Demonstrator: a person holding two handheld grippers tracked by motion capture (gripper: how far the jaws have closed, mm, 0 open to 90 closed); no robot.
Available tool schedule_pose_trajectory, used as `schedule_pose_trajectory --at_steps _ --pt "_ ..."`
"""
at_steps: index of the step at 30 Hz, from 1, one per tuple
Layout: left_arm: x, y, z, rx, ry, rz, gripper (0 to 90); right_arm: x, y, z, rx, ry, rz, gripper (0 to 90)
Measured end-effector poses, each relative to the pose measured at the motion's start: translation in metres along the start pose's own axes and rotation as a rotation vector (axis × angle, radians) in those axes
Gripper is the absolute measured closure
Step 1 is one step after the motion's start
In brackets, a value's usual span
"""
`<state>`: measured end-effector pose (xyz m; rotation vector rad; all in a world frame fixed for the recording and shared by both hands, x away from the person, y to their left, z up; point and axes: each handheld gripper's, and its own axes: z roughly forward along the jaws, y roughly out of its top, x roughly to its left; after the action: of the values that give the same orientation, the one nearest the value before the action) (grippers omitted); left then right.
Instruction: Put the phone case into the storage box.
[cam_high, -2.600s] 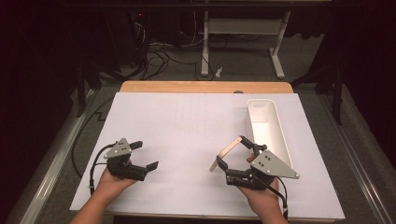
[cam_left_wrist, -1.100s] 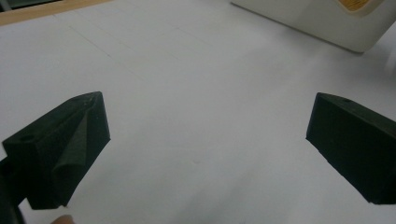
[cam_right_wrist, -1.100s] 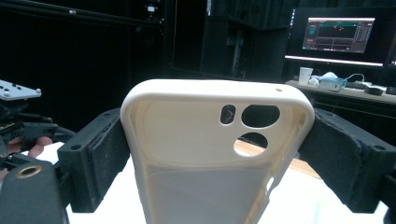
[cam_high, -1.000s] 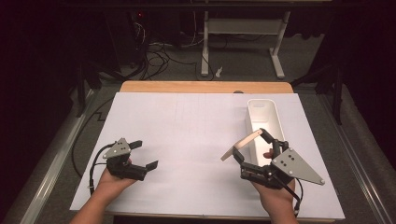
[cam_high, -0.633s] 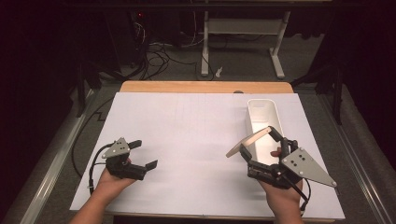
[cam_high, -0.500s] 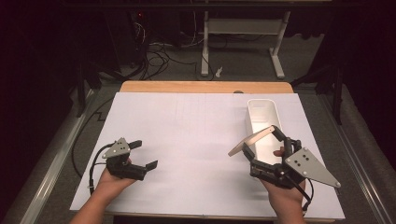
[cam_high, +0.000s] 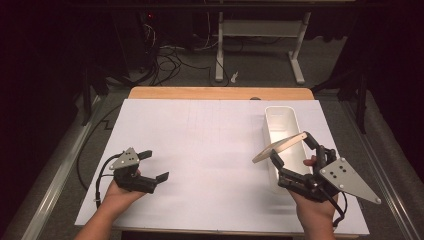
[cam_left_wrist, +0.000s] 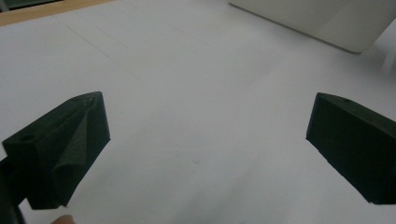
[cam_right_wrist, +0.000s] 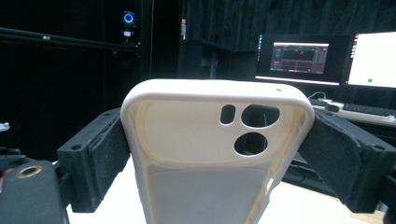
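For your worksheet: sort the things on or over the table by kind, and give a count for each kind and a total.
Tools: 2 (left tool, right tool)
Phone cases: 1 (cream phone case)
Bins: 1 (white bin)
Paper sheets: 1 (white sheet)
Total: 5

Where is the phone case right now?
In the high view the phone case is on the right, clamped in the right gripper and held up beside the white bin.

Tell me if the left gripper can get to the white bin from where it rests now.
Probably yes. The left gripper stands open, holding nothing, and only bare white paper lies between it and the white bin. It is a long reach across, though, and the right gripper holds a phone case over the bin.
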<state>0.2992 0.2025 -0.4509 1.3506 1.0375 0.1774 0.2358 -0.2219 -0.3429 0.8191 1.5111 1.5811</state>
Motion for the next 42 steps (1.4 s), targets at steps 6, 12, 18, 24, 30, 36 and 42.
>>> schedule_pose_trajectory --at_steps 6,12,18,24,30,36,42 --pt "0.0 0.0 0.0 0.003 -0.002 0.0 0.5 -0.007 0.003 -0.005 -0.011 -0.026 0.008 11.7" --pt "0.0 0.0 0.0 -0.002 -0.002 0.0 0.5 -0.015 0.004 -0.009 -0.018 -0.054 0.009 11.7" --pt "0.0 0.0 0.0 -0.003 -0.003 0.001 0.5 -0.021 0.004 -0.012 -0.019 -0.08 0.009 11.7" --pt "0.0 0.0 0.0 -0.002 -0.003 0.001 0.5 -0.028 0.002 -0.014 -0.017 -0.104 0.015 11.7" --pt "0.0 0.0 0.0 -0.001 -0.003 0.001 0.6 -0.035 0.0 -0.017 -0.011 -0.139 0.01 11.7" --pt "0.0 0.001 0.0 -0.005 -0.005 0.0 0.6 -0.044 -0.002 -0.02 -0.011 -0.17 0.021 11.7" --pt "0.0 0.0 0.0 -0.001 -0.006 0.001 0.5 -0.046 -0.003 -0.022 -0.012 -0.178 0.024 11.6"
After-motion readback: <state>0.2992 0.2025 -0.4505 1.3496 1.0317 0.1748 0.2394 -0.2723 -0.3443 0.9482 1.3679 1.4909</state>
